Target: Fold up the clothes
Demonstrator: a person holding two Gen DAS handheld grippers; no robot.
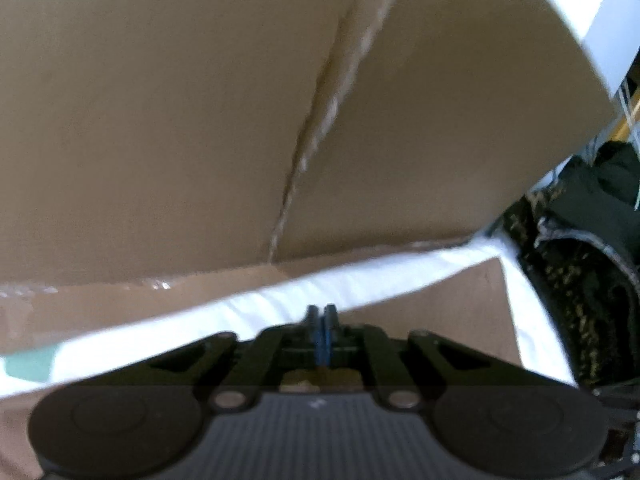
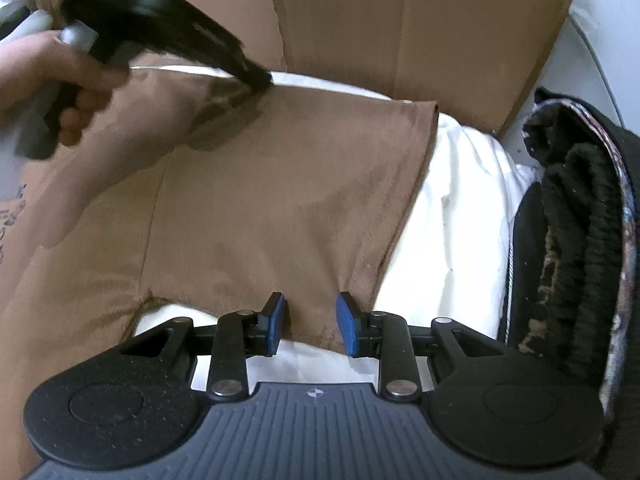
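Observation:
A brown garment (image 2: 280,184) lies spread on white bedding (image 2: 452,220). In the right wrist view, my right gripper (image 2: 311,322) stands open at the garment's near edge, with the cloth lying loose between its blue pads (image 2: 276,320). A hand (image 2: 44,76) holds my left gripper (image 2: 256,78), whose tip sits on the garment's far edge. In the left wrist view, my left gripper (image 1: 322,316) is shut, pinching that edge of the brown garment (image 1: 440,312), which shows on both sides of the fingers.
A large cardboard box (image 2: 400,20) stands right behind the garment and fills the left wrist view (image 1: 160,120). A dark knitted item with a patterned rim (image 2: 576,220) lies to the right. The white bedding (image 1: 360,284) shows between the box and the garment.

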